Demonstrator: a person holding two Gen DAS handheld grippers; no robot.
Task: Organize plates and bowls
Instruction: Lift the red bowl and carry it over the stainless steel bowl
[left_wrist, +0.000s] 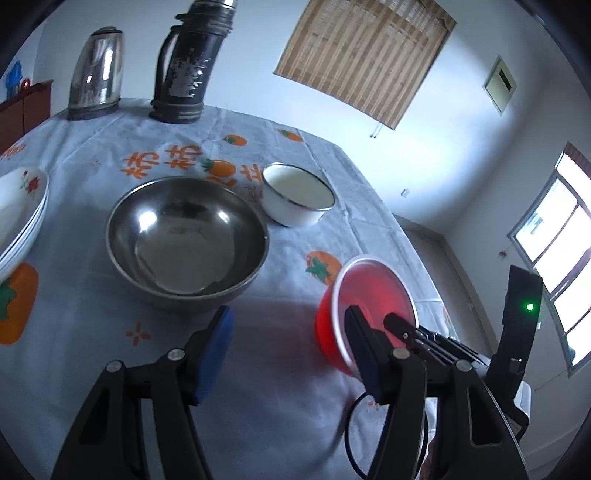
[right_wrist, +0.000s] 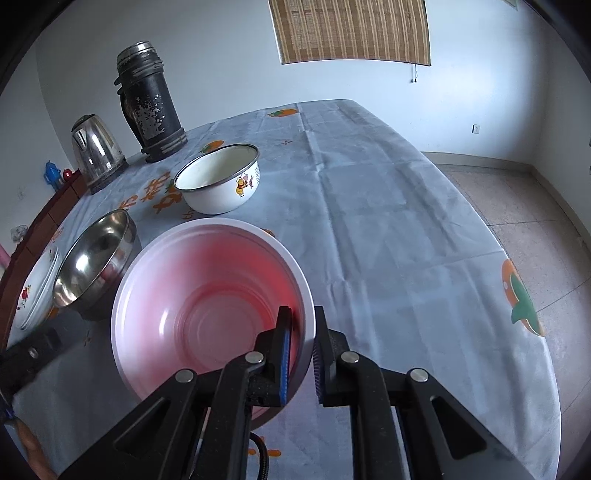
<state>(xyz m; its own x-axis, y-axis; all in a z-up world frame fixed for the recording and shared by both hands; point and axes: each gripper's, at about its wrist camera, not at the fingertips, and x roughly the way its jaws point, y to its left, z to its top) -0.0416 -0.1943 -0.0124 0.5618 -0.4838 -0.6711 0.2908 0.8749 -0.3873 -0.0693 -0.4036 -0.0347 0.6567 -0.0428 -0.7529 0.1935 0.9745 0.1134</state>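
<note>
My right gripper (right_wrist: 301, 325) is shut on the rim of a red plastic bowl (right_wrist: 207, 295) with a white inside, held tilted above the table; the bowl also shows in the left wrist view (left_wrist: 369, 302). My left gripper (left_wrist: 291, 328) is open and empty, just in front of a steel bowl (left_wrist: 186, 240), which shows in the right wrist view too (right_wrist: 92, 258). A white enamel bowl (left_wrist: 297, 199) with a cartoon print (right_wrist: 219, 181) stands behind. White floral plates (left_wrist: 18, 214) are stacked at the left (right_wrist: 37, 291).
A black thermos (left_wrist: 188, 66) and a steel kettle (left_wrist: 96, 75) stand at the far edge of the table, covered with a pale patterned cloth (right_wrist: 388, 240). The table's right edge drops to a tiled floor (right_wrist: 524, 210).
</note>
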